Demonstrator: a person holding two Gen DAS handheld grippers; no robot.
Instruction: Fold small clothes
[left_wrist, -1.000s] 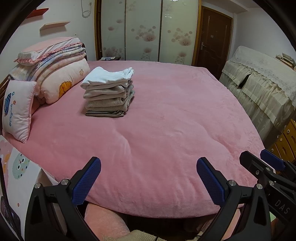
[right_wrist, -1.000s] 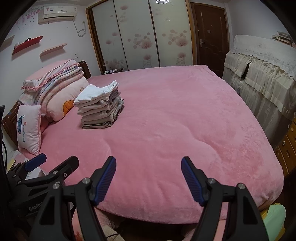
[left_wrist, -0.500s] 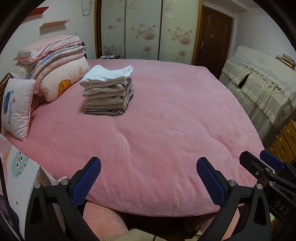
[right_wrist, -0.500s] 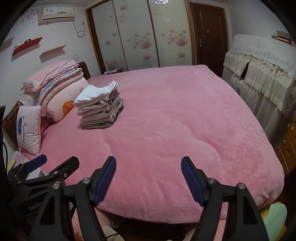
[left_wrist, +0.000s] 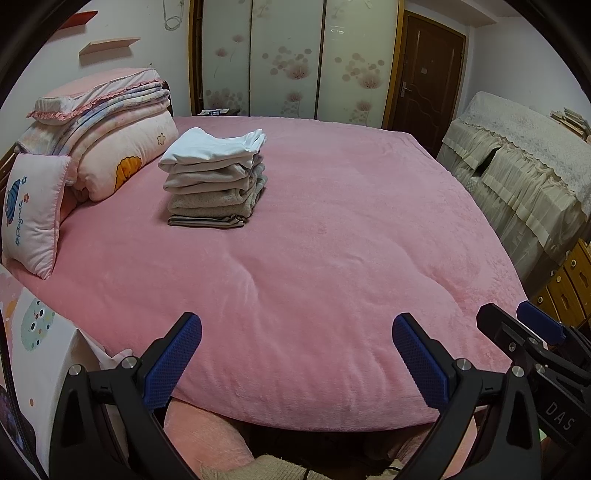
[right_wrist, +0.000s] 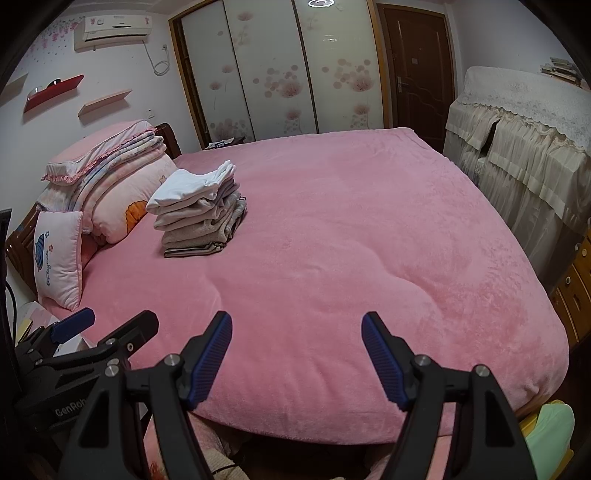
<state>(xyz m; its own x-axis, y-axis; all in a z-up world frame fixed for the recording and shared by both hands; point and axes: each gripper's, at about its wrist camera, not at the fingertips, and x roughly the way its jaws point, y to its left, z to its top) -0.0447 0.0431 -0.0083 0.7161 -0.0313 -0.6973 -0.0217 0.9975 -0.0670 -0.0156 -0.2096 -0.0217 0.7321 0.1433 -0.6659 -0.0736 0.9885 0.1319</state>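
Both grippers hang at the near edge of the bed (left_wrist: 332, 240), with jaws spread wide and nothing between them. The left gripper (left_wrist: 297, 354) and the right gripper (right_wrist: 297, 354) sit side by side; each shows in the other's view, the right one at the lower right of the left view and the left one at the lower left of the right view. Neither touches cloth.

The stack (left_wrist: 214, 177) of folded clothes lies on the pink cover toward the head of the bed, just beside the quilts (left_wrist: 107, 122) and well apart from both grippers. A white piece tops it, beige and grey pieces lie under it, and a striped piece is at the bottom. No loose garment shows on the cover in either view.

Compared with the views a second ago, little has changed. In the left view the stack and the pillow (left_wrist: 33, 210) sit slightly higher in the picture, which suggests a small tilt or drop of that gripper; the right view is nearly the same. The jaw spread is unchanged on both sides.

Judgement: the folding of the pieces in the stack appears done, and the grippers rest between steps. Whether more clothes wait below the bed's edge cannot be told; only a pale green object (right_wrist: 550, 424) shows there.
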